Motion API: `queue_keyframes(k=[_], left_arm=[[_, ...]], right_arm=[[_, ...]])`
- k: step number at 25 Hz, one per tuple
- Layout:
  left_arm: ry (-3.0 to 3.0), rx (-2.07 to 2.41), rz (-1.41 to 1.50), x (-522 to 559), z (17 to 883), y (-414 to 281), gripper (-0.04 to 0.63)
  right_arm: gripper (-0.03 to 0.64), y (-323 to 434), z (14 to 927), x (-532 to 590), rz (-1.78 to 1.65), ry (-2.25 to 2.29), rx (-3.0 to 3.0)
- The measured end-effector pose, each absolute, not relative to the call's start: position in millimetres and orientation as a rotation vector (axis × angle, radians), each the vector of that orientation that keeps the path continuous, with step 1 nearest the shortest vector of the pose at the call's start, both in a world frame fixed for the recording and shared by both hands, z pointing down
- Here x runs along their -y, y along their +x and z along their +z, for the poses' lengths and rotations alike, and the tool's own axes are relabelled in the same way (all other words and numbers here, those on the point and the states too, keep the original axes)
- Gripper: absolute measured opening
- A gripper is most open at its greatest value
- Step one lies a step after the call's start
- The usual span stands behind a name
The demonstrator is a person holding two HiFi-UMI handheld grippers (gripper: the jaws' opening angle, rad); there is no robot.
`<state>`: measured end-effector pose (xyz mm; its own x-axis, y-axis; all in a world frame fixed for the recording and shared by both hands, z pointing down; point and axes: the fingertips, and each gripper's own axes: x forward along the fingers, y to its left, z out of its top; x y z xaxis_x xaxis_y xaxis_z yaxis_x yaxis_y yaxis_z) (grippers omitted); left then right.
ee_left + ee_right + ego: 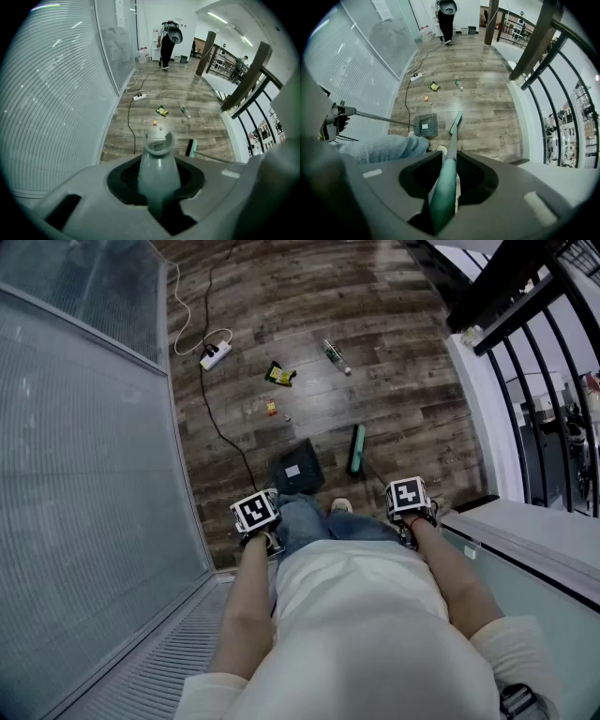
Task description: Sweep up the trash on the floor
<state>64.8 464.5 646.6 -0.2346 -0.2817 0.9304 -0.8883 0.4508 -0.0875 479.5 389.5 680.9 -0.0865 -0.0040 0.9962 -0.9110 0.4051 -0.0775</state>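
A: Containers?
B: One dark dustpan (pixel 296 469), flat on the wood floor (pixel 403 409) just ahead of the person's shoe (pixel 341 506). Only a pale rectangle shows inside it; label or paper, can't tell. One plastic bottle (pixel 337 356) lying on its side, contents too small to read.
A: Trash count?
B: Four pieces, all loose on the floor beyond the dustpan: the bottle, one yellow-green wrapper (pixel 279 375), one small red-yellow piece (pixel 272 409), and one tiny speck (pixel 287 417) beside it.
A: Tools?
B: One broom, teal head (pixel 357 448) on the floor just right of the dustpan.
A: Tongs?
B: Left gripper (pixel 157 187) is clamped around the grey dustpan handle (pixel 158 161). Right gripper (pixel 445 197) is clamped around the teal broom handle (pixel 449 154).
A: Other stuff?
B: One white power strip (pixel 215 354) with its cable, near the frosted glass wall (pixel 84 474). One other person (pixel 166 44) far down the room.
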Motion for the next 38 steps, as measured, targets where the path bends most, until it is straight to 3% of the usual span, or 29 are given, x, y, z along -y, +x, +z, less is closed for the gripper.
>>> queue_keyframes(k=[13, 38], left_arm=[[1.01, 1.671, 0.713, -458, 659, 81, 0.092], [1.012, 1.63, 0.679, -441, 662, 44, 0.091]], right_arm=[[0.101, 478, 683, -380, 0.945, 0.878, 1.455], [0.101, 428, 669, -353, 1.0, 0.976, 1.418]])
